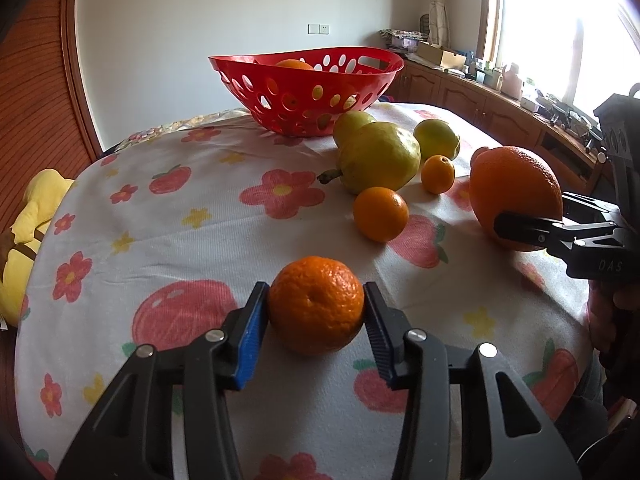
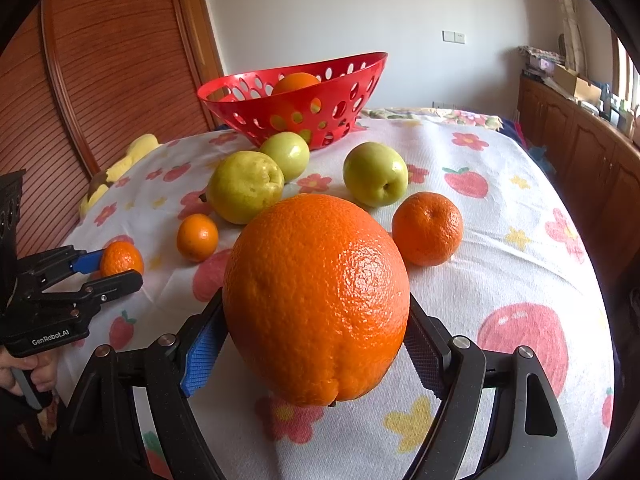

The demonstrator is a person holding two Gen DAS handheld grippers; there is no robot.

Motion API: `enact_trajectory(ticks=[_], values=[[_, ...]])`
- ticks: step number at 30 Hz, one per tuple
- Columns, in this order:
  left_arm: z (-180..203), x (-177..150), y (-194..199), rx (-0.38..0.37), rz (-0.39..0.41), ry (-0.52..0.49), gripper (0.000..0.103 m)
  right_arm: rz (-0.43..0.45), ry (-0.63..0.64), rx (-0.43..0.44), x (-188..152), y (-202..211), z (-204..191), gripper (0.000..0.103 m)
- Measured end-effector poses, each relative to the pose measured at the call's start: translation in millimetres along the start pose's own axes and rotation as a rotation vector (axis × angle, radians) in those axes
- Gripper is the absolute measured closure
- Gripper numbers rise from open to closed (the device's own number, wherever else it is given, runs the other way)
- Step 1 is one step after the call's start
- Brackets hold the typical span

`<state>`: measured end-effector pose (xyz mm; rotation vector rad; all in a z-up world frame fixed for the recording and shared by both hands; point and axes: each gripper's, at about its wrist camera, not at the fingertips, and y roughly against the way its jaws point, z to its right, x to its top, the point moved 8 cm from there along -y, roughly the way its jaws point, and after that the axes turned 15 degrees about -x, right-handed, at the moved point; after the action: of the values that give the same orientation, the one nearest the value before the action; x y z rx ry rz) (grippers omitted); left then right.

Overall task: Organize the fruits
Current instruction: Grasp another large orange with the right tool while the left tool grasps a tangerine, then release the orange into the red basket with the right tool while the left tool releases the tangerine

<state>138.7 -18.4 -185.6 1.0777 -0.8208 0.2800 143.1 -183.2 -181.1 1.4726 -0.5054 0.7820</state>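
Note:
My left gripper [image 1: 316, 314] is shut on a small mandarin [image 1: 316, 304] resting on the flowered cloth; it also shows in the right wrist view [image 2: 120, 260]. My right gripper [image 2: 316, 340] is shut on a large orange [image 2: 316, 296] and holds it just above the cloth; the orange also shows at the right of the left wrist view [image 1: 514, 196]. A red perforated basket [image 1: 308, 92] stands at the back with an orange [image 2: 296, 82] inside. Loose between us lie a yellow-green pear [image 1: 378, 160], two green apples [image 2: 376, 174] [image 2: 286, 154] and two small mandarins [image 1: 380, 214] [image 1: 438, 173].
The table wears a white cloth [image 1: 160, 220] with red flowers and fruit prints. A yellow plush toy [image 1: 24, 240] lies off the left edge. A wooden shutter door [image 2: 100, 80] is at the left, wooden cabinets [image 2: 580, 152] at the right.

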Motion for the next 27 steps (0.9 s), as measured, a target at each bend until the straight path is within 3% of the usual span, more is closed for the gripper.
enact_trajectory(ticks=[14,27], values=[[3.2,9.1,15.1,-0.005,0.019,0.017,0.059,0.0,0.01,-0.004,1.1,0.5,-0.2,0.021],[10.2,64.5,34.6,-0.022,0.099,-0.015,0.059,0.029,0.041,0.001,22.4,14.2,2.9,0.021]])
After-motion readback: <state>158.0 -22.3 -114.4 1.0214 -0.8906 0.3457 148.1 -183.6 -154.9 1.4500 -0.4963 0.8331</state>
